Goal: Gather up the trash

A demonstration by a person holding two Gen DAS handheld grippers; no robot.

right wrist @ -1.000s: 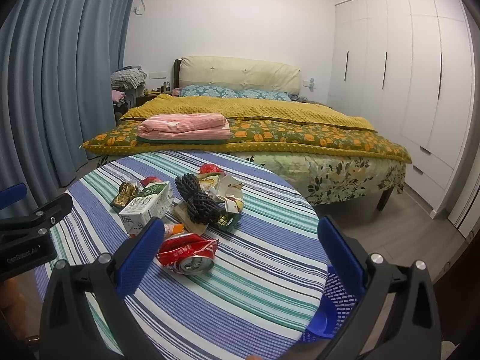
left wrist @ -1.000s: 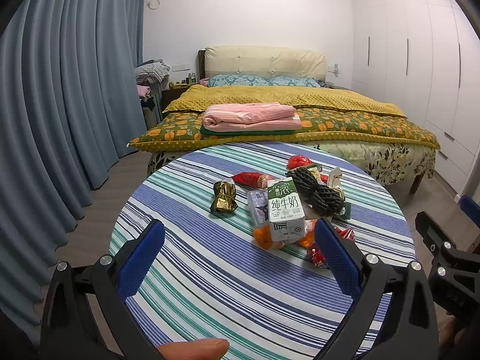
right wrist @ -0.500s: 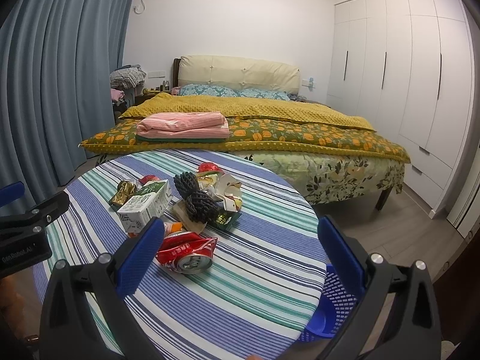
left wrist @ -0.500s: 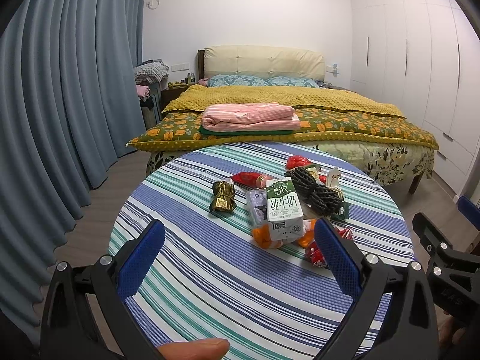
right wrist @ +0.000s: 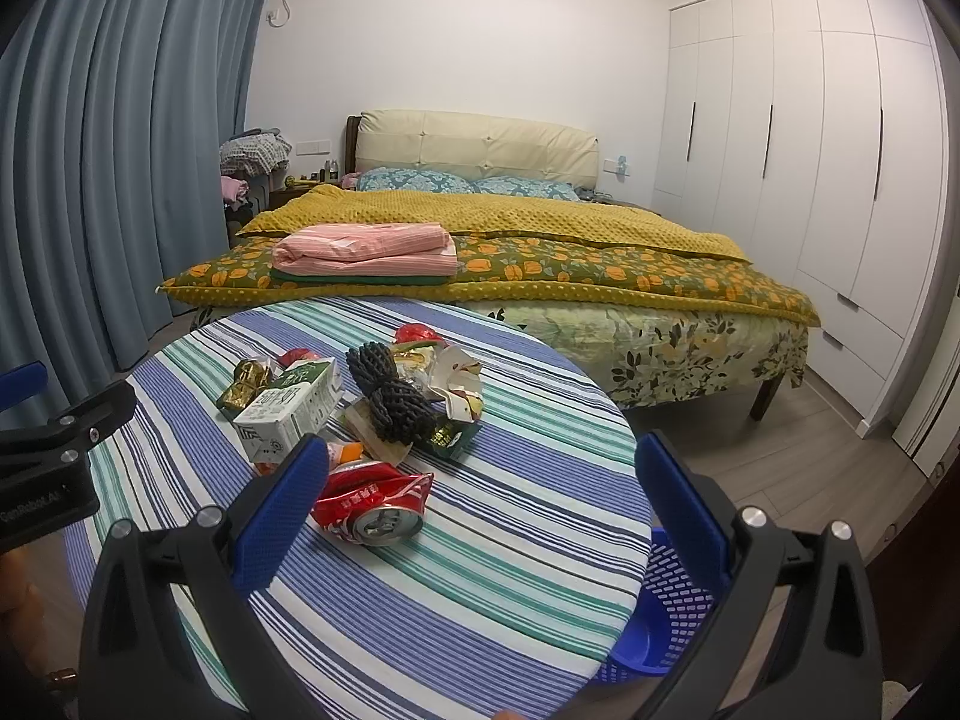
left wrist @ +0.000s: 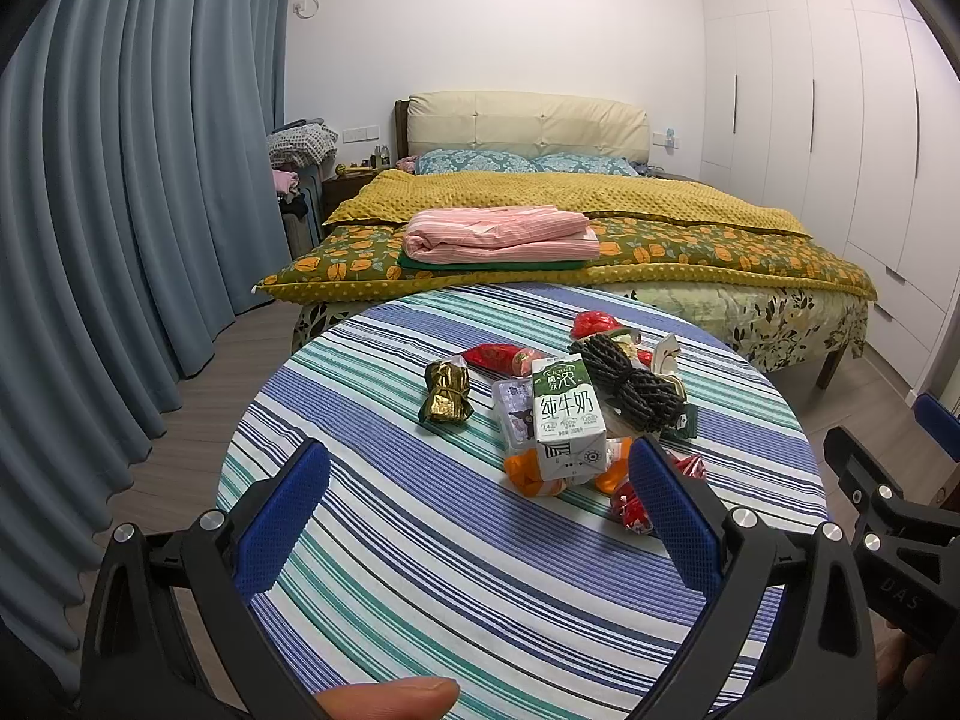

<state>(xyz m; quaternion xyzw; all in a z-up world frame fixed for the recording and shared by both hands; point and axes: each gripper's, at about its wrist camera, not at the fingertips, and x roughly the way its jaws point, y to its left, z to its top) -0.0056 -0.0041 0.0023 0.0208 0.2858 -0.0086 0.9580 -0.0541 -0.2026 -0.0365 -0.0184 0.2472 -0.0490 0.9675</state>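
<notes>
Trash heaped near middle of round striped desk [left wrist: 372,546]: milk box [left wrist: 566,423], gold wrapper [left wrist: 447,391], black net [right wrist: 387,401], squashed red can [right wrist: 371,504]. Left tool [left wrist: 477,516] held wide apart, nothing gripped, milk box at 12 o'clock. Right tool [right wrist: 480,510] spread wide too, nothing gripped, can by its left finger. Blue basket [right wrist: 669,606] seen at 4 o'clock, below desk edge.

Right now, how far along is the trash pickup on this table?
Nothing looks collected yet. Both the left gripper and right gripper hover open and empty. Still on the striped table: the milk carton, crushed red can, gold wrapper, black foam net and other wrappers. The blue basket sits beside the table; its contents are mostly hidden.
</notes>
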